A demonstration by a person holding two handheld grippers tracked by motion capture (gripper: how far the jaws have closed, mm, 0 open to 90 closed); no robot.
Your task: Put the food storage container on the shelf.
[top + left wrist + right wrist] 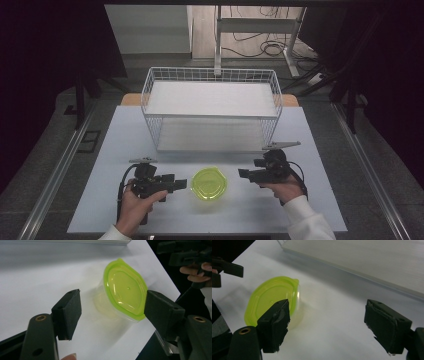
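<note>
A clear round tub with a lime-green lid (209, 183) (125, 290) (270, 298) stands on the white table near its front edge, between my two grippers. My left gripper (181, 184) (112, 300) points at the tub from its left. Its jaws stand open, and their tips lie close to the tub's side without pressing on it. On the tub's right, my right gripper (243, 173) (327, 312) is open and a little way off. Nothing is between its pads (278, 315), and the tub shows beyond the left one.
A white wire basket (150, 82) with a white board inside stands at the middle back of the table (125, 130). The table's front edge runs just below my hands. Dark floor and metal rails flank the table on both sides.
</note>
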